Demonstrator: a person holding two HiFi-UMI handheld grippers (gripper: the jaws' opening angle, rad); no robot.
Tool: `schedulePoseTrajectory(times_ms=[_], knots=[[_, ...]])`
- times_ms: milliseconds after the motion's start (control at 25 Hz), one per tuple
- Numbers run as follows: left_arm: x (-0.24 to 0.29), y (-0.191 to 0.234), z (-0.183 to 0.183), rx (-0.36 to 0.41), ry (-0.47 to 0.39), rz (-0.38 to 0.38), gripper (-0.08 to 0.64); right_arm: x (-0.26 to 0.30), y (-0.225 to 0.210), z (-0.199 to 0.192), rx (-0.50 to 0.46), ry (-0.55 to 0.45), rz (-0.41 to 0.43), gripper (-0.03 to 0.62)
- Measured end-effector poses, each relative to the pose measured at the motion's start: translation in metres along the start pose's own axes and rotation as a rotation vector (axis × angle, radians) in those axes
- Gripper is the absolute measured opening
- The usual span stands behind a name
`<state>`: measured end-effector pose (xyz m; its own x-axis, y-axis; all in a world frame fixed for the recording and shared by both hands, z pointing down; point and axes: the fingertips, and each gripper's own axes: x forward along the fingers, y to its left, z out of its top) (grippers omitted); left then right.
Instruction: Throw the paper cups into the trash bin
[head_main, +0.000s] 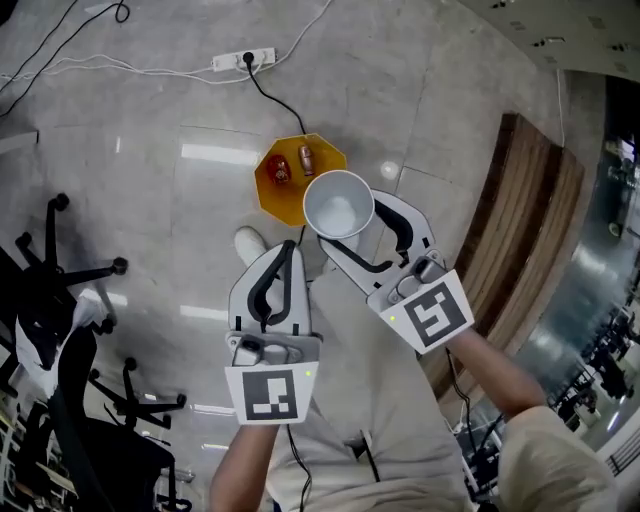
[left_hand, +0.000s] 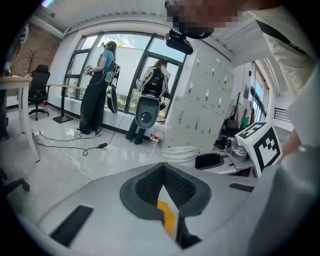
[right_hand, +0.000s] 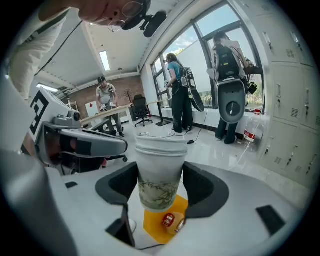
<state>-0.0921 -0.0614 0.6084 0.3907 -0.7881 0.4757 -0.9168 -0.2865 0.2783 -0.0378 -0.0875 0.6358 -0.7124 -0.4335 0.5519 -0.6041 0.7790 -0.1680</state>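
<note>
Standing upright, the paper cup (head_main: 339, 204) is clamped by the fingers of the right gripper (head_main: 352, 222) above the orange trash bin (head_main: 272, 200) on the floor (head_main: 150, 120). 2 small items (head_main: 291, 165), perhaps cans, lie inside. The left gripper (head_main: 284, 250) has its fingers clenched together, empty.

Nothing here reads as words or numbers for you: the cubes on your left gripper (head_main: 283, 255) and right gripper (head_main: 352, 225) show only black-and-white squares, and the paper cup (right_hand: 159, 172) bears just a leafy print.
</note>
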Motion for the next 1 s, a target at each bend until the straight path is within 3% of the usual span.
schedulePoseTrajectory(times_ms=[320,480,760,1000], knots=[[0.049,0.047,-0.102,-0.089,0.125,0.096,0.006,0.066,-0.023,-0.104,0.163,0.1,-0.031,0.291],[0.075,0.071,-0.138,-0.121,0.13,0.152,0.006,0.096,-0.033,-0.143,0.172,0.143,-0.025,0.291],[0.123,0.091,-0.203,-0.169,0.212,0.177,0.006,0.137,-0.052,-0.196,0.184,0.217,-0.012,0.291],[0.153,0.092,-0.232,-0.18,0.251,0.193,0.005,0.157,-0.064,-0.246,0.253,0.301,-0.029,0.291]])
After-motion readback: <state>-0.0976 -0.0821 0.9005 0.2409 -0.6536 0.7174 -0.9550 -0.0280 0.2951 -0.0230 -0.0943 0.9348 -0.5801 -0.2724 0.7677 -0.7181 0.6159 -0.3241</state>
